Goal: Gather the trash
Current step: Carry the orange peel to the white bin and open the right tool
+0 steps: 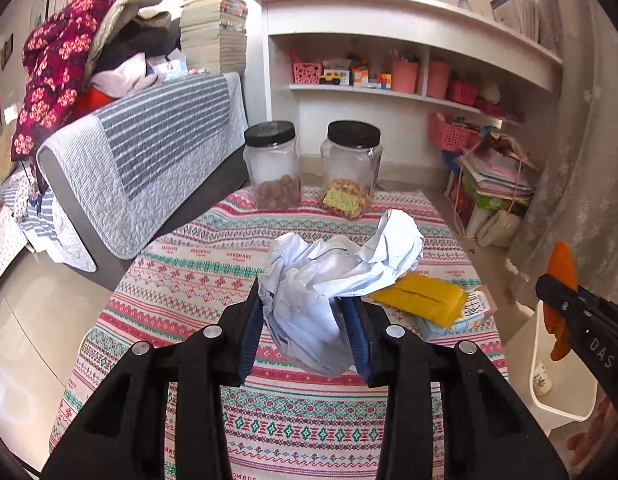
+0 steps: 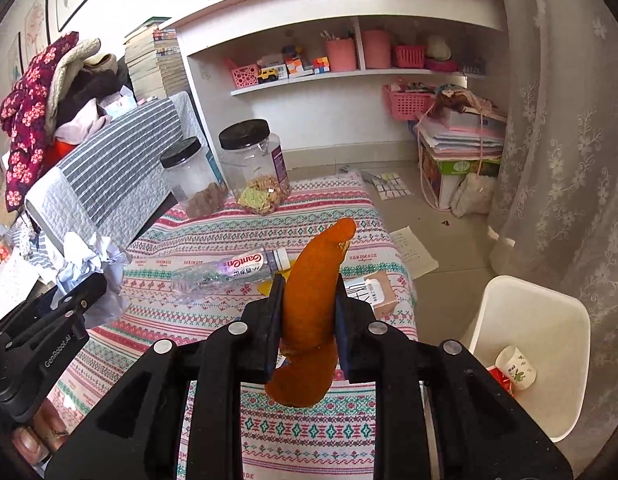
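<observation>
My left gripper (image 1: 303, 306) is shut on a crumpled ball of pale blue paper (image 1: 333, 276), held above the patterned tablecloth (image 1: 189, 280); the paper also shows in the right wrist view (image 2: 89, 264). My right gripper (image 2: 308, 300) is shut on a long orange peel (image 2: 313, 312), also seen at the right edge of the left wrist view (image 1: 561, 300). A white trash bin (image 2: 545, 320) stands on the floor to the right, with a paper cup (image 2: 517, 366) inside. An empty plastic bottle (image 2: 229, 272), a yellow packet (image 1: 425, 298) and a small carton (image 2: 375, 290) lie on the cloth.
Two black-lidded jars (image 1: 273, 164) (image 1: 351, 168) stand at the table's far edge. A covered sofa arm (image 1: 149, 160) with piled clothes is at the left. White shelves (image 1: 389, 92), stacked boxes (image 2: 461, 152), floor papers (image 2: 413, 248) and a lace curtain (image 2: 569, 160) lie beyond and right.
</observation>
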`<state>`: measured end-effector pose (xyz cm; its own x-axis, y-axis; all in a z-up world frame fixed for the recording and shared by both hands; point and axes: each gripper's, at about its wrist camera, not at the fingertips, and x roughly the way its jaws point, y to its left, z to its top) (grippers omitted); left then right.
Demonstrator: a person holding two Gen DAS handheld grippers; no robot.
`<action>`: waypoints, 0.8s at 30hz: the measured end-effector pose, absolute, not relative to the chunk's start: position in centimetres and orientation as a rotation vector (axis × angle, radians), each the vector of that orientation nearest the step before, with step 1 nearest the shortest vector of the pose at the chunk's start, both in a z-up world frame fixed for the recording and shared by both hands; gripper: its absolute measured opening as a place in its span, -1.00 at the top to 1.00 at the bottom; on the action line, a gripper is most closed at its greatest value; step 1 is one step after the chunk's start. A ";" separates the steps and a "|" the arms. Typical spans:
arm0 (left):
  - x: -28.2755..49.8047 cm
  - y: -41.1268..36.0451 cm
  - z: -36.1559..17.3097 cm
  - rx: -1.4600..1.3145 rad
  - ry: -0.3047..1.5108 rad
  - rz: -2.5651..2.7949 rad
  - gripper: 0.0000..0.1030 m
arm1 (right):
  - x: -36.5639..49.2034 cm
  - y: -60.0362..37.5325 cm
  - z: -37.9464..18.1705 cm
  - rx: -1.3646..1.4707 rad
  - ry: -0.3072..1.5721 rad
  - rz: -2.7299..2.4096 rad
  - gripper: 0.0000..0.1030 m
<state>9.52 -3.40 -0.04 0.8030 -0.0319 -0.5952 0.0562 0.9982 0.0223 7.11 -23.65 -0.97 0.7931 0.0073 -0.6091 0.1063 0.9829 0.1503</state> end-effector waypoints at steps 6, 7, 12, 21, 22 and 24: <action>7.9 -4.3 1.2 0.061 0.546 -0.038 0.24 | 6.5 -23.3 -0.4 0.145 0.611 -0.072 0.55; 7.8 -4.3 1.4 0.061 0.540 -0.036 0.24 | 6.4 -23.2 -0.2 0.137 0.602 -0.076 0.55; 7.6 -4.6 2.0 0.053 0.516 -0.026 0.22 | 5.8 -23.3 0.2 0.119 0.566 -0.099 0.53; 6.7 -6.5 3.2 0.057 0.480 -0.046 0.21 | 4.8 -24.4 0.8 0.114 0.533 -0.134 0.53; 6.5 -6.8 3.3 0.058 0.478 -0.053 0.21 | 4.6 -24.6 0.8 0.115 0.531 -0.138 0.53; 6.3 -7.5 3.4 0.059 0.474 -0.065 0.21 | 4.3 -25.1 1.0 0.115 0.525 -0.149 0.53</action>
<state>6.32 -7.52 3.38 0.8879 -0.0484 -0.4575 0.0761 0.9962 0.0421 4.31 -25.10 0.98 0.8551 -0.1121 -0.5062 0.1712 0.9827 0.0715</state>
